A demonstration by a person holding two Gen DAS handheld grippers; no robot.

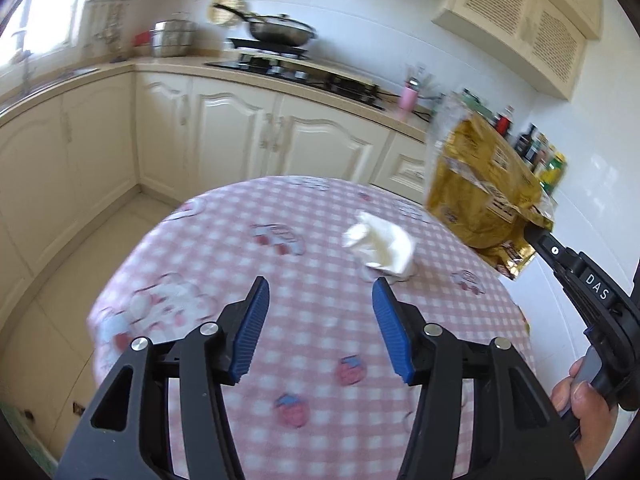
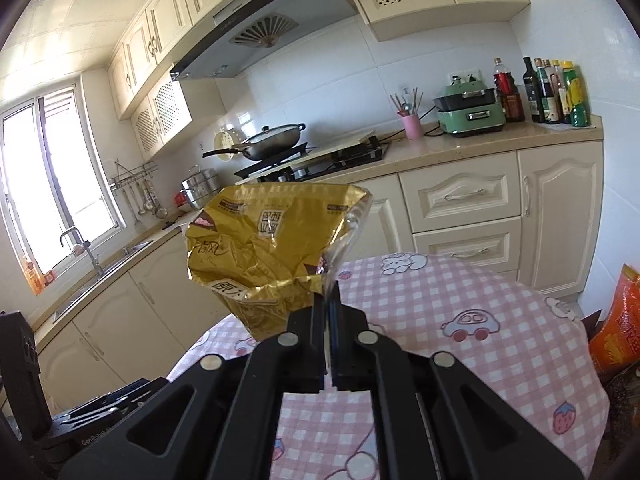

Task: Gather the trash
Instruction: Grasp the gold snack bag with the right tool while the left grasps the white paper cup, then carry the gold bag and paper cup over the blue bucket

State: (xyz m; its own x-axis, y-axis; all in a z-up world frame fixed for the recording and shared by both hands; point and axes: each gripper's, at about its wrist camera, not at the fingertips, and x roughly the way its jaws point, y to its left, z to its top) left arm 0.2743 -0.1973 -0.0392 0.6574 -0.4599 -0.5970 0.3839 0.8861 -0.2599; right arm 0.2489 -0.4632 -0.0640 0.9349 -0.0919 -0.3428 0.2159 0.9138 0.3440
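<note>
Left wrist view: the left claw (image 1: 318, 286) is spread, its blue pads (image 1: 250, 328) apart and holding nothing, above the bench (image 1: 224, 280), which is covered in a pink checked cloth with cartoon prints. A crumpled white tissue (image 1: 378, 246) lies on the cloth just beyond the pads. At right, the right claw (image 1: 534, 232) holds a gold snack bag (image 1: 480, 184) in the air over the bench edge. Behind stand cream cabinets (image 1: 224, 136), a hob with a wok (image 1: 280, 30), and a tiled floor (image 1: 100, 248). Right wrist view: the right claw (image 2: 328, 300) is pressed together on the lower corner of the gold snack bag (image 2: 264, 240), raised clear of the bench (image 2: 460, 356). A window (image 2: 52, 176), sink (image 2: 108, 260), range hood (image 2: 264, 28) and bottles (image 2: 552, 92) line the room.
</note>
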